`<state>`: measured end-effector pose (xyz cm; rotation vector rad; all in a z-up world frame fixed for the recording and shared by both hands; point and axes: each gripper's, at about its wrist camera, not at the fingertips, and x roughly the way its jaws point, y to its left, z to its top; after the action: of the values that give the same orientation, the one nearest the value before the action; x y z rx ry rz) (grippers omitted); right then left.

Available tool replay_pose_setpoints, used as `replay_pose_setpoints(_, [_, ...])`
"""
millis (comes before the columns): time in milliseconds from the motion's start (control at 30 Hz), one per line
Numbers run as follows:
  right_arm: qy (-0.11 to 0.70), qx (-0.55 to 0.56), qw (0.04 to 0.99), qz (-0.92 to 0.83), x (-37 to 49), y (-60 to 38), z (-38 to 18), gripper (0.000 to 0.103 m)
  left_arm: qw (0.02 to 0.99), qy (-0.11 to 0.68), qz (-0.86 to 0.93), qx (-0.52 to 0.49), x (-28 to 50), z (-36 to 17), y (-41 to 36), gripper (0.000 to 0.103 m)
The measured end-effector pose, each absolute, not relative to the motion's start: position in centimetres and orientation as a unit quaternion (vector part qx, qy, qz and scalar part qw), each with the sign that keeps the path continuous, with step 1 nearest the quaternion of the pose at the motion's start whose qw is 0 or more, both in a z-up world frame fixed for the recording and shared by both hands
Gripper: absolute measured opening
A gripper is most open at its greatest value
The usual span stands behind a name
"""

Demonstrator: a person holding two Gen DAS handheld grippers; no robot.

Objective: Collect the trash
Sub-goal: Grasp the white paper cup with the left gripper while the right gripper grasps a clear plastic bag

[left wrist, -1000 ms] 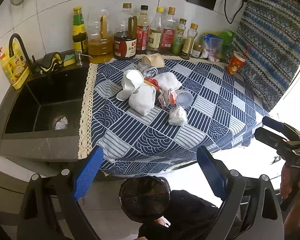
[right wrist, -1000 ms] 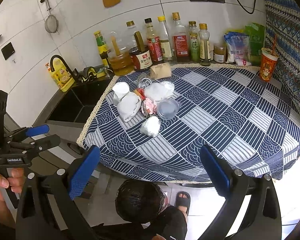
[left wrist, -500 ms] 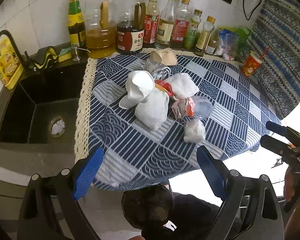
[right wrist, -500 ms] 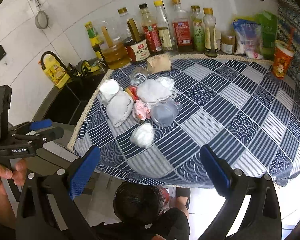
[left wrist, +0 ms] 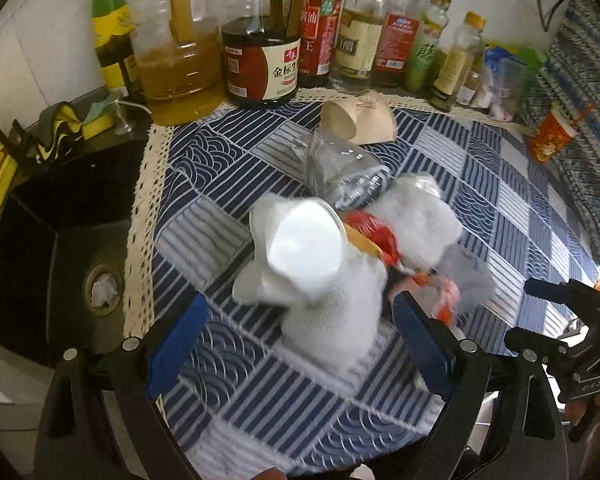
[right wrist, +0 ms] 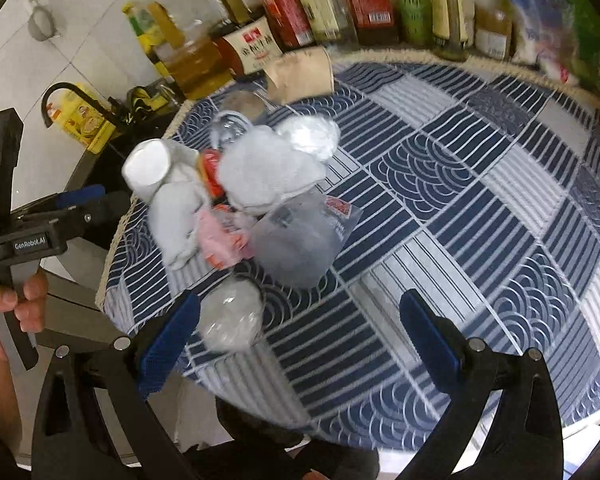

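Observation:
A pile of trash lies on the blue patterned tablecloth point(left wrist: 236, 168): a white paper cup point(left wrist: 300, 248) on a white crumpled bag point(left wrist: 332, 312), a clear plastic bottle point(left wrist: 340, 172), a red wrapper point(left wrist: 372, 232), a brown paper cup point(left wrist: 360, 120). My left gripper point(left wrist: 300, 344) is open, its jaws either side of the white bag. My right gripper point(right wrist: 300, 332) is open just before a small clear crumpled ball point(right wrist: 232, 320) and a clear plastic cup point(right wrist: 300, 240). The white cup point(right wrist: 148, 168) and the left gripper point(right wrist: 80, 200) show in the right wrist view.
Bottles of oil and sauce point(left wrist: 260, 60) line the wall behind the cloth. A black sink point(left wrist: 60, 248) lies left of it. A red drink cup point(left wrist: 548, 140) stands at the far right. The right gripper point(left wrist: 560, 320) shows at the left view's right edge.
Both grippers have moved forward and down over the table to the trash pile. Both stay open. The trash has not moved.

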<state>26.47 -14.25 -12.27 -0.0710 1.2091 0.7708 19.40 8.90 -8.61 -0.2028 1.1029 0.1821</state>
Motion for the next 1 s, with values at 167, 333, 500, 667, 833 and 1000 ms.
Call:
replay_pose_setpoints(167, [0.566, -0.035, 0.739, 0.364, 28.4, -12.8, -14.0, 0.096, 0.828, 0.543, 0.092, -0.104, 21.8, -10.5, 10.1, 0.09])
replay_pose_setpoints(333, [0.566, -0.044, 0.734, 0.373, 29.3, -11.5, -14.6, 0.095, 0.826, 0.546, 0.095, -0.099, 22.7, -10.9, 10.2, 0.09])
replay_pose_setpoints(500, [0.572, -0.05, 0.724, 0.381, 29.6, -10.7, -15.3, 0.087, 0.831, 0.537, 0.096, -0.11, 23.3, -11.0, 10.5, 0.088])
replay_pose_setpoints(667, [0.567, -0.062, 0.725, 0.385, 29.6, -10.6, -15.3, 0.077, 0.824, 0.539, 0.094, -0.145, 23.6, -11.6, 11.4, 0.066])
replay_pose_setpoints(833, [0.565, -0.058, 0.728, 0.385, 29.9, -11.1, -15.3, 0.074, 0.825, 0.537, 0.093, -0.148, 23.5, -11.8, 11.6, 0.05])
replay_pose_setpoints(1000, [0.556, -0.063, 0.734, 0.384, 29.7, -11.2, -15.1, 0.073, 0.828, 0.534, 0.091, -0.145, 23.5, -11.8, 11.6, 0.049])
